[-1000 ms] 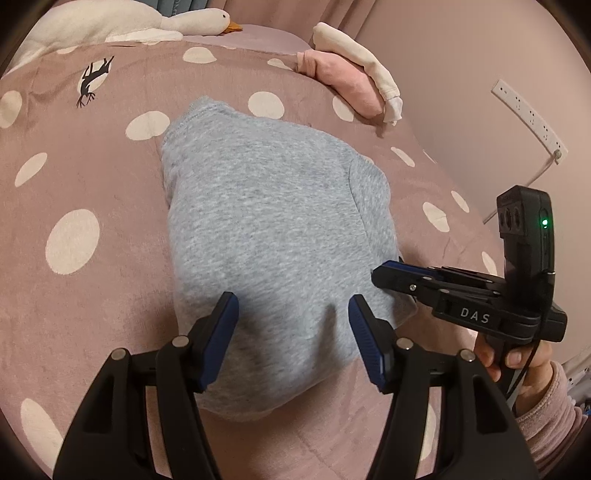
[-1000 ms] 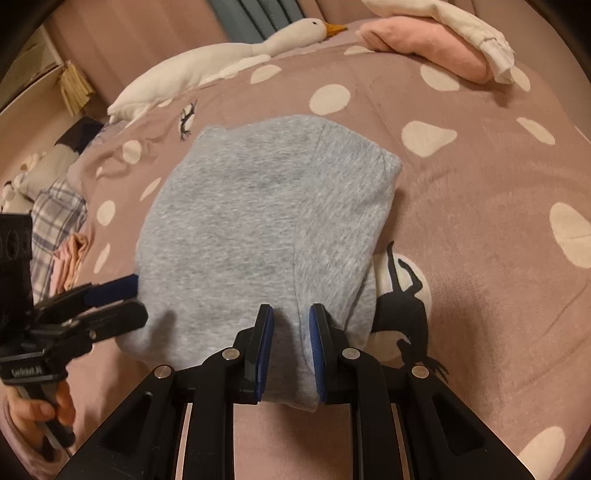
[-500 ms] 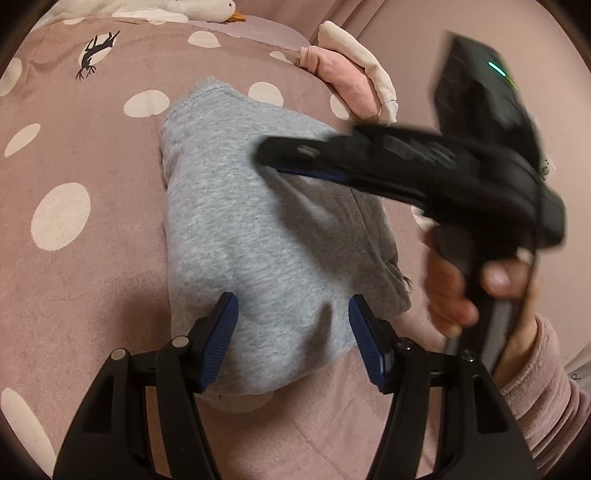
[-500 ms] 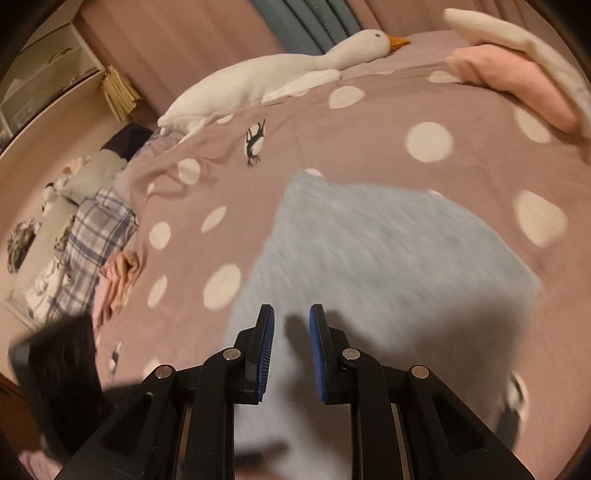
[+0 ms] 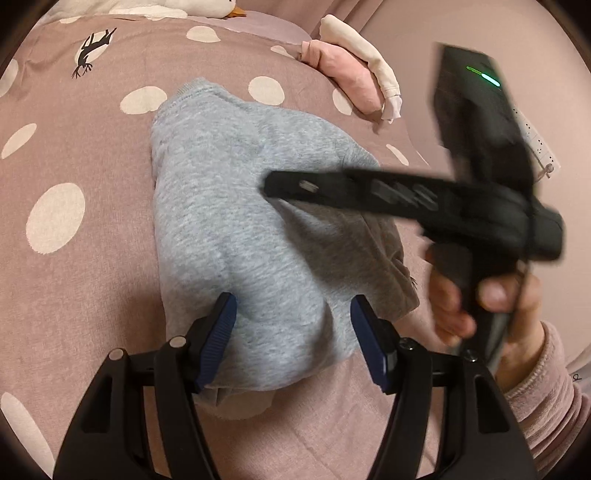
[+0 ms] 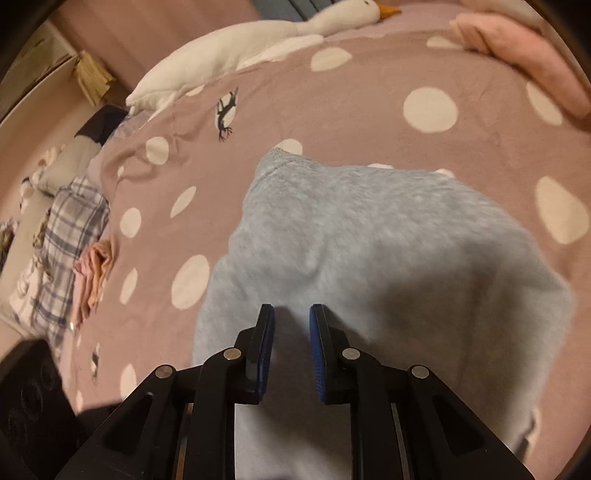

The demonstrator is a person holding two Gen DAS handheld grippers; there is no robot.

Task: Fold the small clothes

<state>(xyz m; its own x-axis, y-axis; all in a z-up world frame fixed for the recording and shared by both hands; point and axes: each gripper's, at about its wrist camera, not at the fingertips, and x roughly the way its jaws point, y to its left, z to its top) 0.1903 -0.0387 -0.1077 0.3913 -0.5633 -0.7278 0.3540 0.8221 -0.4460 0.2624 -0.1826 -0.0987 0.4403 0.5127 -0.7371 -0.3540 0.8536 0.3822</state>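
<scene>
A folded grey sweatshirt [image 5: 240,206] lies on the pink polka-dot bedspread [image 5: 74,155]. My left gripper [image 5: 291,306] is open, its blue pads straddling the garment's near edge, holding nothing. My right gripper [image 5: 269,188] reaches in from the right, blurred, its tip low over the middle of the garment. In the right wrist view the grey sweatshirt [image 6: 388,240] fills the centre and my right gripper [image 6: 291,314] hovers over it with jaws nearly closed, a narrow gap between them and nothing held.
A folded pink and cream garment [image 5: 351,77] lies at the far right of the bed. A white goose plush [image 6: 258,48] lies along the back. A plaid cloth and a pink cloth [image 6: 70,251] lie at the left edge. A wall [image 5: 480,33] stands to the right.
My right gripper left the garment's right edge, swung up and over it, and now sits lower over its middle. My left gripper stayed open at the near edge.
</scene>
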